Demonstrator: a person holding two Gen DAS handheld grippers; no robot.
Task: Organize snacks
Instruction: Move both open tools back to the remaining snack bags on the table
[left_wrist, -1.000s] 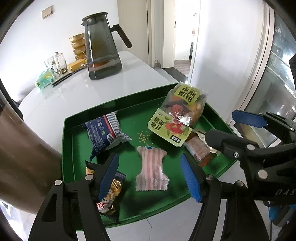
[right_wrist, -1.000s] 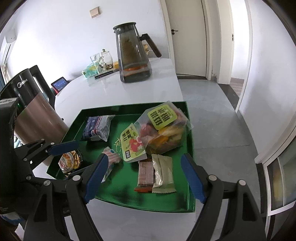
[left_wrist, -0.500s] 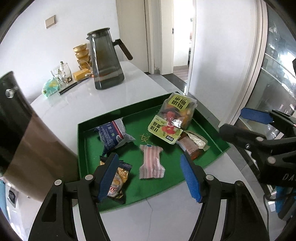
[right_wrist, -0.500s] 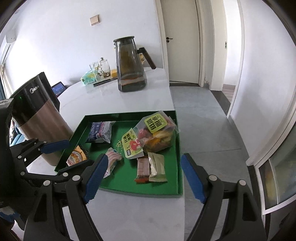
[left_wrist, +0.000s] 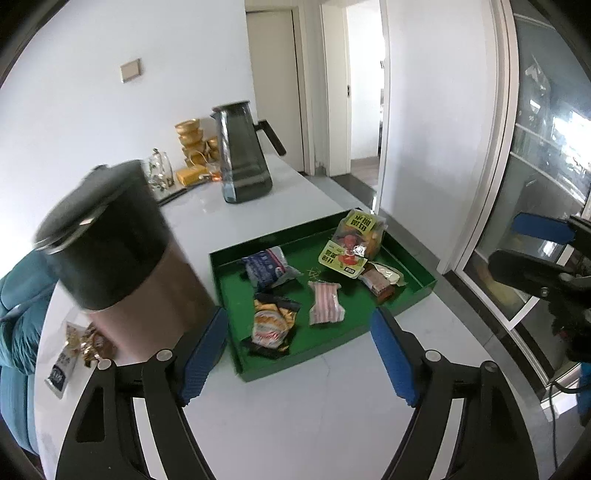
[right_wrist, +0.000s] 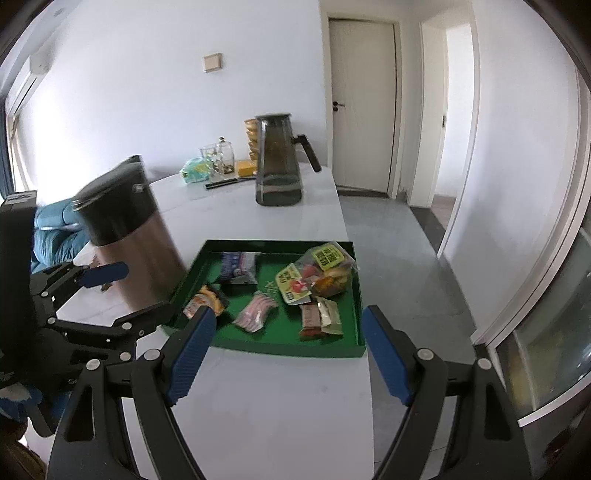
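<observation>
Both the left gripper (left_wrist: 299, 354) and right gripper (right_wrist: 286, 354) hang wide open, empty, short of the green tray (right_wrist: 258, 345); judged between picks, next reaching the loose packets (left_wrist: 74, 350) at nine o'clock.

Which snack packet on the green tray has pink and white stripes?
The pink-striped packet, lying alone mid-tray toward the near edge of the green tray. The blue packet and the gold packet are unstriped.

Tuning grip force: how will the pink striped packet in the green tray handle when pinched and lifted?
The pink striped packet looks like thin crinkled film with flared crimped ends, so probably light and floppy. It lies flat on the green tray, so fingers may skid on glossy wrap. It lies apart from the neighbouring snacks, so a pinch looks unobstructed.
</observation>
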